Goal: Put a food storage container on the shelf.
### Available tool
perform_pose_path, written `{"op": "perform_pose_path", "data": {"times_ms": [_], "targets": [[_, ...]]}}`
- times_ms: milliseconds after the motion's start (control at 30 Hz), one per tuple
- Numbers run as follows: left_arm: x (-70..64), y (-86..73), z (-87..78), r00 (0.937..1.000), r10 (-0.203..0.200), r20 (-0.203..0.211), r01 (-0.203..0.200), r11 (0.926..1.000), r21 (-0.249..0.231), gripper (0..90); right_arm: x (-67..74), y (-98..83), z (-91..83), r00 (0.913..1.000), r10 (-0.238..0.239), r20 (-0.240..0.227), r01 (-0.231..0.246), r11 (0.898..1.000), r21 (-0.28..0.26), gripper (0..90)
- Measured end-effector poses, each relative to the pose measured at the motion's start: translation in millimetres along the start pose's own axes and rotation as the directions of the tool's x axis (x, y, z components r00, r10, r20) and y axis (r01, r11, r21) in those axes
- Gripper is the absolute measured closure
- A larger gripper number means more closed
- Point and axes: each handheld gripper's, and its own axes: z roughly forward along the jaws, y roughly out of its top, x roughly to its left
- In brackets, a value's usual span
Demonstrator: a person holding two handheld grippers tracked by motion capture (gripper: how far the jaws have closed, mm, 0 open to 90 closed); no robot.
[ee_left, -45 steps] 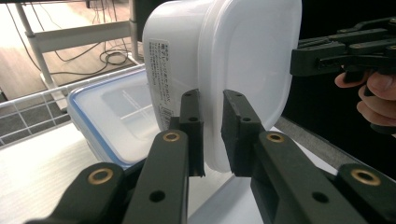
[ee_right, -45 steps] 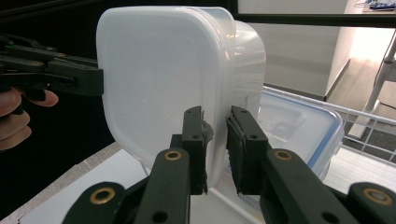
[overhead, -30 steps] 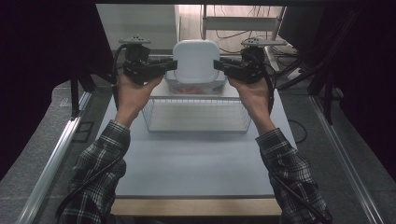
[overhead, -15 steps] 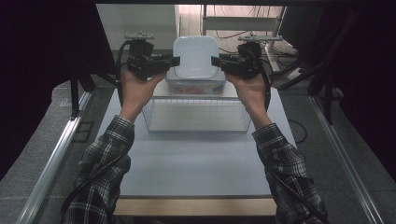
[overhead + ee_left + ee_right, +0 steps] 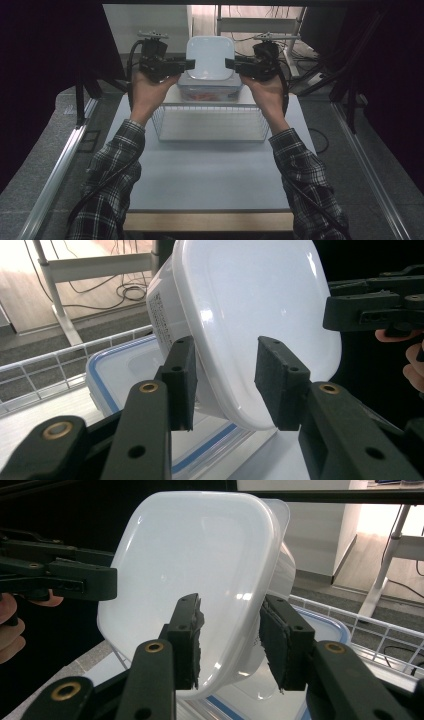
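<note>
Hands hold a white container (image 5: 210,56) between left claw (image 5: 189,64) and right claw (image 5: 230,63), raised above a wire basket (image 5: 210,124) near the tabletop's far edge. Left gripper view: the claw pinches its rim. Right gripper view: likewise pinched. Likely lifting; next needs level, matched movement.

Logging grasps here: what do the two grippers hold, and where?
Both hold the white tub: left gripper and right gripper each pinch an opposite rim edge.
</note>
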Motion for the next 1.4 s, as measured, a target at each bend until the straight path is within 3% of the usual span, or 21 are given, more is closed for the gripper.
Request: {"op": "perform_pose_path", "data": {"times_ms": [167, 333, 433, 700, 1033, 1167, 1400], "targets": [[4.3, 1.2, 2.0, 0.9992, -0.035, 0.019, 0.035, 0.9994, 0.001, 56.8, 0.2, 1.1, 4.4, 0.9991, -0.022, 0.037, 0.022, 1.0, 0.019, 56.0], [9.0, 3.4, 4.6, 0.9979, -0.057, 0.03, 0.056, 0.9984, 0.008, 54.9, -1.0, 0.9, 7.9, 0.9996, -0.006, 0.027, 0.005, 1.0, 0.014, 55.8], [8.4, 6.2, 5.3, 0.9986, -0.035, -0.038, 0.035, 0.9994, -0.001, 53.0, -0.8, 1.7, 9.4, 0.9998, 0.0, 0.022, 0.0, 1.0, 0.01, 54.9], [10.1, 12.3, 9.9, 0.997, -0.038, -0.067, 0.038, 0.9993, 0.001, 53.1, 0.2, 6.4, 12.7, 0.9987, -0.004, 0.05, 0.004, 1.0, 0.013, 54.5], [11.4, 13.5, 9.4, 0.9985, -0.028, -0.047, 0.028, 0.9996, 0.002, 54.5, -3.3, 7.1, 13.0, 0.9989, 0.007, 0.047, -0.008, 1.0, 0.002, 54.5], [12.6, 14.0, 9.1, 0.9981, -0.024, -0.058, 0.024, 0.9997, -0.003, 53.2, -5.2, 7.5, 11.4, 0.9989, 0.027, 0.039, -0.026, 1.0, -0.005, 54.2], [11.5, 15.4, 6.0, 0.9978, -0.016, -0.064, 0.014, 0.9995, -0.028, 50.9, -4.7, 7.2, 9.7, 0.9992, 0.012, 0.038, -0.012, 1.0, -0.003, 52.9]]}}
